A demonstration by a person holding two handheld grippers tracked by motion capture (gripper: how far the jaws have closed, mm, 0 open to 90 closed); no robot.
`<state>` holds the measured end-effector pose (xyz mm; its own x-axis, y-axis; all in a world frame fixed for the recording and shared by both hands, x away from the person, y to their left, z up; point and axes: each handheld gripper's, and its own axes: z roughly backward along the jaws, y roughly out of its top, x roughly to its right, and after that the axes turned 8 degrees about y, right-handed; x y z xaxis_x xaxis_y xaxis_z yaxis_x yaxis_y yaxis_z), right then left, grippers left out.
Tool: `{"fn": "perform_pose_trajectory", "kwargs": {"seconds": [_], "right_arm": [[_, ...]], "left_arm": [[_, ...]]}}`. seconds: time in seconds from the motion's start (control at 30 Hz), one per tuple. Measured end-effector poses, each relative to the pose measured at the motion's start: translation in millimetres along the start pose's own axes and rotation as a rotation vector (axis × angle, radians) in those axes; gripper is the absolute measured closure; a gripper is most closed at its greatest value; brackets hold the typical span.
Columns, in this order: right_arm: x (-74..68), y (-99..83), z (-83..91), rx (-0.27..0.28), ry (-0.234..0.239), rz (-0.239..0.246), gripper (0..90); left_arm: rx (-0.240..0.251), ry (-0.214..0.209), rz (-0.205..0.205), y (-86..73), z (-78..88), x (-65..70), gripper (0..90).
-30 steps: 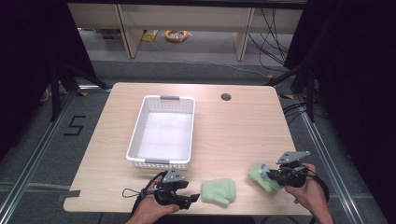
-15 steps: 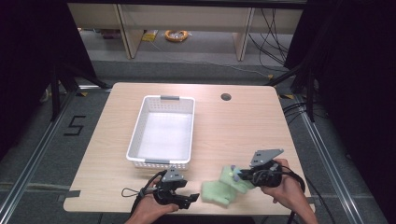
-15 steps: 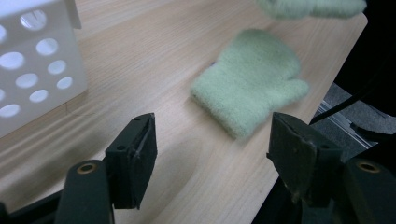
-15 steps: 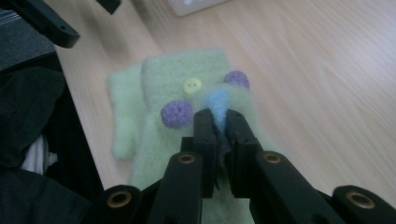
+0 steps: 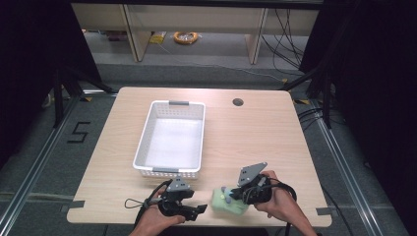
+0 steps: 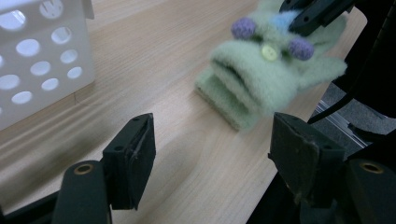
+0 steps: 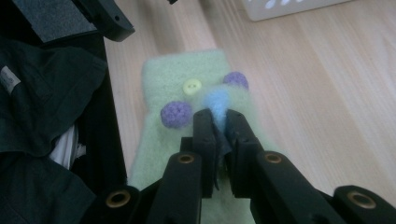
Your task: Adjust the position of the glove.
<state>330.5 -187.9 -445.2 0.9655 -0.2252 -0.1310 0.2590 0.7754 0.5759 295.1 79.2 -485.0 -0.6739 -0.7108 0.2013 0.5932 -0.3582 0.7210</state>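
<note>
On the worktop (image 5: 255, 132), the basket (image 5: 172, 137) sits left of centre. The knitted piece (image 5: 227, 202) lies at the near edge, between the left tool (image 5: 199, 210) and right tool (image 5: 236, 192).

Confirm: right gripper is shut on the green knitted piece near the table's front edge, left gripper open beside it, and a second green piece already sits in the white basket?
Not quite. The high view shows the white basket empty. The rest holds: right gripper shut on the green knitted piece, left gripper open beside it.
</note>
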Motion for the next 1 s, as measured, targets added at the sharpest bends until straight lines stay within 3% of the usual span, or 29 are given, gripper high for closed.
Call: {"fn": "perform_pose_trajectory", "kwargs": {"seconds": [0.13,0.17,0.23,0.3,0.4,0.57,0.67,0.73,0.77,0.87,0.9,0.93,1.0], "right_arm": [[1.4,-1.6,-6.5,-0.016,0.010,0.012,84.2],[0.9,-2.6,-7.7,-0.025,0.012,-0.006,84.0],[3.0,-3.4,-9.9,-0.024,0.019,0.024,83.8],[3.2,-4.1,-11.5,-0.027,0.019,0.027,83.5],[3.7,-5.7,-13.8,-0.027,0.030,0.034,82.1],[4.5,-8.1,-13.4,-0.008,0.024,0.007,70.7],[4.4,-9.0,-8.4,0.026,-0.008,-0.055,58.8],[2.5,-10.8,-1.9,0.068,-0.037,-0.145,53.9],[3.8,-12.9,1.0,0.098,-0.039,-0.149,51.8],[1.4,-23.3,13.2,0.159,-0.092,-0.313,46.5],[2.1,-26.8,14.6,0.172,-0.108,-0.333,45.8],[2.2,-31.1,17.8,0.170,-0.109,-0.372,44.8],[2.0,-40.7,19.0,0.204,-0.125,-0.455,43.5]], "left_arm": [[-0.003,0.001,0.002,-0.3,-0.8,0.4,31.1],[-0.001,-0.001,0.004,-0.5,-1.3,0.5,31.1],[0.000,0.001,0.011,-0.8,-2.0,1.2,31.2],[-0.011,-0.001,-0.003,-0.9,-2.4,0.1,31.2],[-0.009,-0.003,0.009,-1.5,-3.8,1.3,31.3],[-0.013,-0.002,0.011,-1.4,-3.8,1.3,31.3],[-0.003,-0.001,0.015,-1.0,-3.9,1.1,31.4],[-0.004,-0.002,0.018,-0.7,-3.6,1.1,31.3],[-0.002,-0.006,0.022,-0.5,-3.5,1.2,31.3],[-0.008,-0.030,0.048,1.3,-4.3,1.3,31.3],[-0.012,-0.034,0.048,2.3,-5.2,1.6,31.3],[-0.012,-0.030,0.061,3.2,-6.8,3.7,31.3],[-0.023,-0.041,0.050,5.6,-10.9,6.5,31.5]]}}
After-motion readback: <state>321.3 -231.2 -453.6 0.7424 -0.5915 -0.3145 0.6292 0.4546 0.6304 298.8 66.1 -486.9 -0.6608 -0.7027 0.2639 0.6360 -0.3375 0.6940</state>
